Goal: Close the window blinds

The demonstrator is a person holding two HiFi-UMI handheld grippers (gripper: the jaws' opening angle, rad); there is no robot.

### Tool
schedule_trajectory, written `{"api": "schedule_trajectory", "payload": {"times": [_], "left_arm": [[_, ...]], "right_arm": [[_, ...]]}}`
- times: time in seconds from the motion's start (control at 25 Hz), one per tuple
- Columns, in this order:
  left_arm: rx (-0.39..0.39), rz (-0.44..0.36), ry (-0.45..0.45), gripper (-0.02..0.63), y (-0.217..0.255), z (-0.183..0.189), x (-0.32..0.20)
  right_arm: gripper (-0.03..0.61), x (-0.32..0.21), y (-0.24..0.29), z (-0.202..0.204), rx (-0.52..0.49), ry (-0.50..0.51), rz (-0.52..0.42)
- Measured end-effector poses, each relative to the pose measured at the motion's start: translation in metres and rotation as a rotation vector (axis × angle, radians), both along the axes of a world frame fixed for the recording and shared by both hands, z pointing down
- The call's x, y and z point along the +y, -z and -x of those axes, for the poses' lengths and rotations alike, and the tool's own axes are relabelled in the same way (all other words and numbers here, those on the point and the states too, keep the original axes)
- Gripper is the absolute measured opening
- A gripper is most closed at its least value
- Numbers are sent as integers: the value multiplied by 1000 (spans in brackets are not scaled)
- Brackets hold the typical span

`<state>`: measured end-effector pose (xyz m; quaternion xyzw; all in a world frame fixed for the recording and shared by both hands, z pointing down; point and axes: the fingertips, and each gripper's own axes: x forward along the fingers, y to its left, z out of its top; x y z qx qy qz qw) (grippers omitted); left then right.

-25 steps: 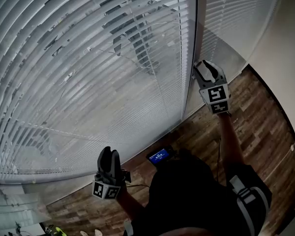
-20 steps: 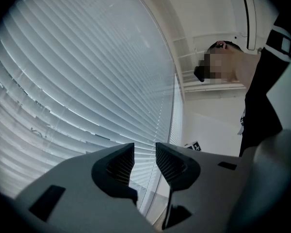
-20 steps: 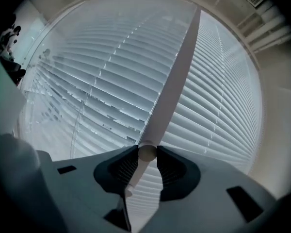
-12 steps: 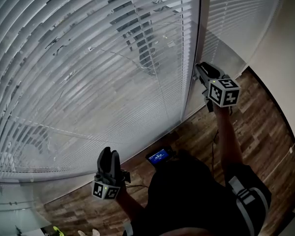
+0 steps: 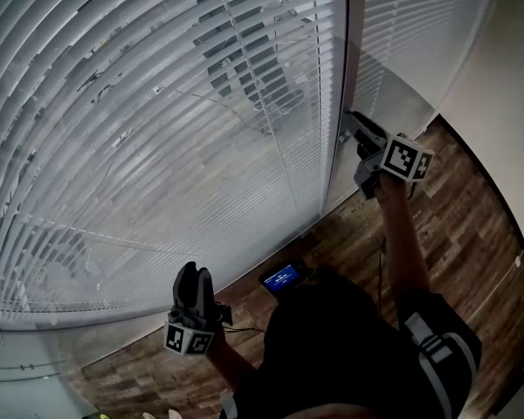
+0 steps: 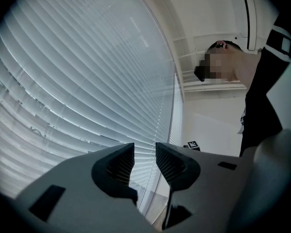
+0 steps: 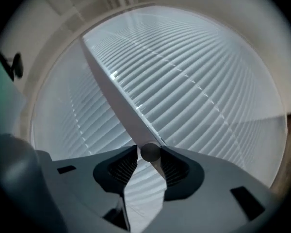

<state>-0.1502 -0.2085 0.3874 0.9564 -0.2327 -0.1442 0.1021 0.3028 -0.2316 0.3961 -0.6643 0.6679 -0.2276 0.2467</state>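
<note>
White slatted window blinds (image 5: 157,129) fill the head view, and the street outside shows dimly through the slats. My right gripper (image 5: 348,122) reaches to the blinds' right edge. In the right gripper view, the blinds' tilt wand (image 7: 121,106) runs down into the right gripper (image 7: 149,153). The wand's round end sits between the fingertips and touches both, while the jaws are opening slightly. My left gripper (image 5: 193,273) hangs low in front of the blinds (image 6: 77,81). The left gripper (image 6: 144,157) stands open with nothing between its fingers.
A white window post (image 5: 354,59) separates these blinds from a narrower blind (image 5: 410,33) on the right. A white wall (image 5: 515,85) stands further right. Dark wood flooring (image 5: 472,225) lies below. A small device with a blue screen (image 5: 284,277) sits at the person's waist.
My right gripper has rolled over, turning its marker cube, and has dropped slightly along the blinds' right edge. The left gripper has stayed put.
</note>
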Motion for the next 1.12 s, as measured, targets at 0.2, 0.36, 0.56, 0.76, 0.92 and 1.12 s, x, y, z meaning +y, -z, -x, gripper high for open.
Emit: {"api": "schedule_trajectory", "payload": {"times": [0.2, 0.36, 0.56, 0.76, 0.92, 1.12], "left_arm": [[-12, 2, 9, 135, -3, 1, -3], [-19, 3, 9, 135, -6, 2, -2], [-14, 2, 12, 135, -5, 3, -2], [-12, 2, 10, 135, -5, 2, -5], [-17, 4, 0, 135, -7, -2, -6], [10, 13, -25, 135, 3, -13, -3]], "right_arm": [[170, 2, -1, 10, 737, -112, 179], [170, 0, 1, 9, 1068, -186, 296], [132, -2, 0, 8, 1210, -199, 362], [130, -3, -2, 6, 953, -189, 347], [129, -2, -6, 0, 516, -124, 256], [129, -3, -8, -1, 161, -32, 135]]}}
